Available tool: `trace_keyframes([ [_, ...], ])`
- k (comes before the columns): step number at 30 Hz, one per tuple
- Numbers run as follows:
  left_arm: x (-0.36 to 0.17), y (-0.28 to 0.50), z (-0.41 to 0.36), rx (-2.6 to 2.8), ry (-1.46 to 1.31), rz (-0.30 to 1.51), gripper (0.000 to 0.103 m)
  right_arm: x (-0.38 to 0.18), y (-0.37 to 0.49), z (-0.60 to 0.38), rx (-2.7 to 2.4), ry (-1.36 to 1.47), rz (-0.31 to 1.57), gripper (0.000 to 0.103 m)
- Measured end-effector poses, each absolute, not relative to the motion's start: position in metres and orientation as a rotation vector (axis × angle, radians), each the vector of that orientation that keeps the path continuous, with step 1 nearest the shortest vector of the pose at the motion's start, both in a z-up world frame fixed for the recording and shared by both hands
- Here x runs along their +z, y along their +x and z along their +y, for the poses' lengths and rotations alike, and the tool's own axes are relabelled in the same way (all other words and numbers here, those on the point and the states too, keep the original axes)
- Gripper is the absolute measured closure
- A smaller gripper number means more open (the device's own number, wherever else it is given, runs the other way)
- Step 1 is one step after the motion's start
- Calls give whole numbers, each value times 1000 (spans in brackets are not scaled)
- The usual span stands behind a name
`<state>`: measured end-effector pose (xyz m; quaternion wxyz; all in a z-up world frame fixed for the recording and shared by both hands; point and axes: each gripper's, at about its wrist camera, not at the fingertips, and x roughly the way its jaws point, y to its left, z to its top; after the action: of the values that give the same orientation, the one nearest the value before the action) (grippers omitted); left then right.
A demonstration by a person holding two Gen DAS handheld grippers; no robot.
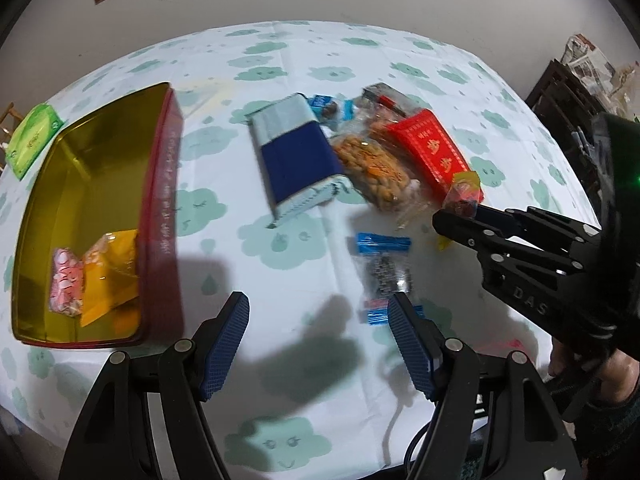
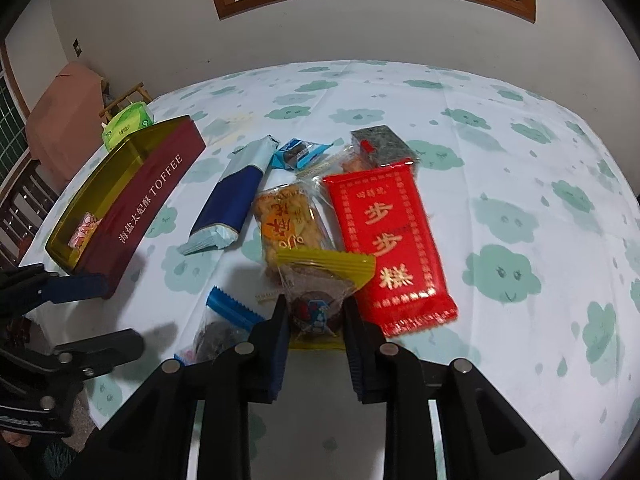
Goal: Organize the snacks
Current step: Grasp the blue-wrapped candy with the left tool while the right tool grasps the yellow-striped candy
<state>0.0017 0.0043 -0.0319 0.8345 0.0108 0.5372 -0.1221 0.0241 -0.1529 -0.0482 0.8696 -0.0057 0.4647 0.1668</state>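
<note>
My right gripper (image 2: 316,312) is shut on a small yellow-edged snack packet (image 2: 320,280) and holds it above the table; it also shows in the left wrist view (image 1: 464,192). My left gripper (image 1: 318,316) is open and empty over the cloth, close to a blue-ended clear packet (image 1: 382,264). The red toffee tin (image 1: 160,208) with a gold inside stands at the left and holds a pink packet (image 1: 66,282) and an orange packet (image 1: 110,276). A blue pack (image 1: 296,156), a peanut snack bag (image 1: 372,168) and a red cake pack (image 1: 432,148) lie mid-table.
A green tissue pack (image 1: 34,136) lies beyond the tin. A small blue packet (image 2: 298,154) and a grey packet (image 2: 380,146) lie behind the pile. The table has a cloud-print cloth (image 2: 500,220). Dark furniture (image 1: 560,84) stands at the far right.
</note>
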Motion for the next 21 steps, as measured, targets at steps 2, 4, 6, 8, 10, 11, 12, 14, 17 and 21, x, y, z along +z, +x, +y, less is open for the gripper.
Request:
trace_keyframes([
  [2, -33, 4, -3, -273, 29, 1140, 35, -46, 20, -158, 345, -3, 970, 78],
  [4, -35, 6, -11, -284, 41, 1142, 35, -42, 16, -163, 337, 2, 962, 78],
  [6, -37, 8, -20, -298, 47, 1150, 35, -40, 13, -168, 331, 16, 960, 78],
  [8, -40, 10, -25, -308, 43, 1157, 35, -39, 11, -172, 325, 24, 959, 78],
  [10, -42, 12, -30, -310, 48, 1161, 35, -39, 9, -177, 319, 30, 958, 78],
  [11, -43, 13, -32, -311, 54, 1160, 35, -39, 8, -178, 318, 35, 959, 78],
  [12, -44, 14, -34, -308, 62, 1160, 36, -40, 7, -180, 316, 40, 960, 78],
  [14, -46, 16, -37, -302, 67, 1172, 38, -40, 7, -183, 315, 46, 962, 78],
  [17, -51, 20, -39, -300, 54, 1190, 45, -42, 6, -188, 312, 61, 962, 78],
  [21, -54, 23, -41, -292, 47, 1201, 49, -45, 6, -192, 315, 79, 966, 78],
])
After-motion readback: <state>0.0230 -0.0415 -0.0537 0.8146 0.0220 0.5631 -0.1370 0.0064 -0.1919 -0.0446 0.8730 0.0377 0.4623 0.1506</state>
